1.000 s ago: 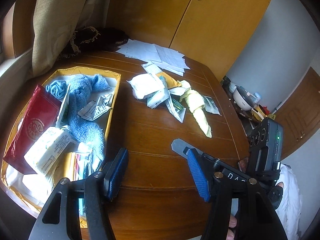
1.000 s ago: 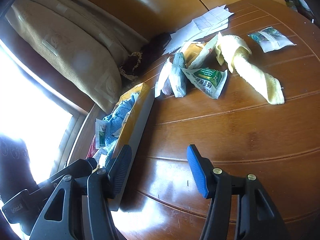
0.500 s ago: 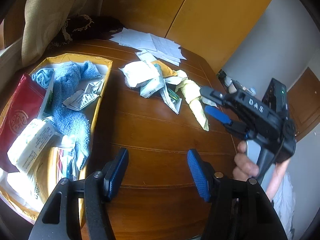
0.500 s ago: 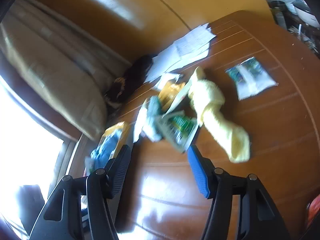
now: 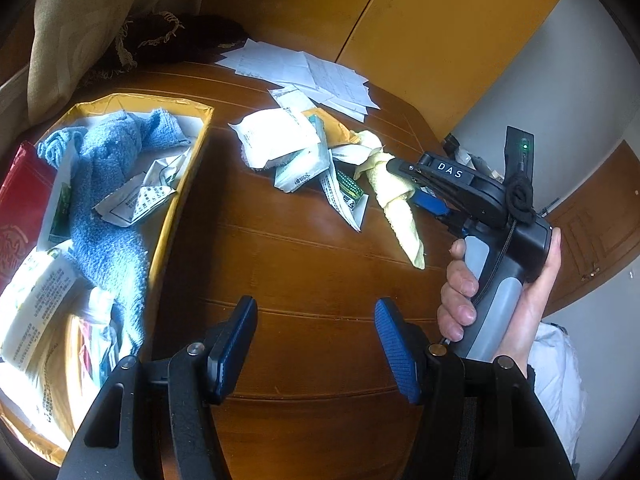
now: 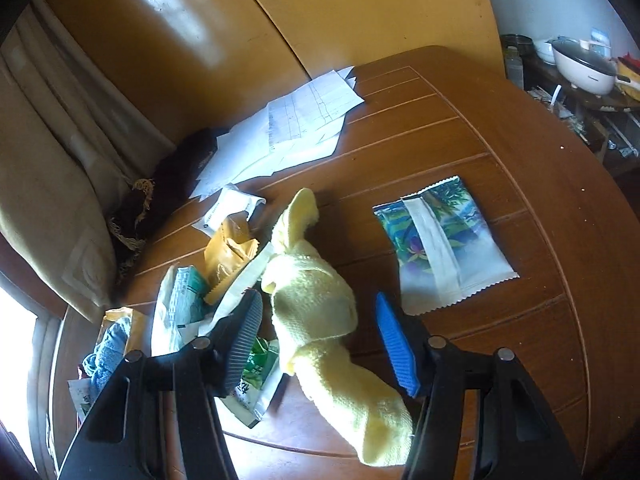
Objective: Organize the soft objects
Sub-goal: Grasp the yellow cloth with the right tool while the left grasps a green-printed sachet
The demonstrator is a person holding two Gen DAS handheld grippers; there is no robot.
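A twisted yellow cloth (image 6: 308,276) lies on the wooden table (image 6: 500,152) beside a heap of packets (image 6: 188,300). My right gripper (image 6: 317,300) straddles the cloth's middle; its jaws are closing, and the pads still stand clear of the cloth on both sides. In the left wrist view that same right gripper (image 5: 408,188), held in a hand, reaches over the yellow cloth (image 5: 400,220). My left gripper (image 5: 316,308) hangs open over bare wood, nothing between its fingers. Left of it, a yellow box (image 5: 176,216) holds a blue towel (image 5: 108,200) and packets.
A bamboo-print packet (image 6: 440,240) lies to the right of the cloth. Loose papers (image 5: 304,72) and a dark fringed fabric (image 5: 192,36) sit at the table's far side. A red packet (image 5: 20,200) lies in the box. A curtain and wardrobe doors stand behind.
The right gripper swung in from the near table edge to the yellow cloth and now straddles it. The left gripper drifted a little forward and down, still open.
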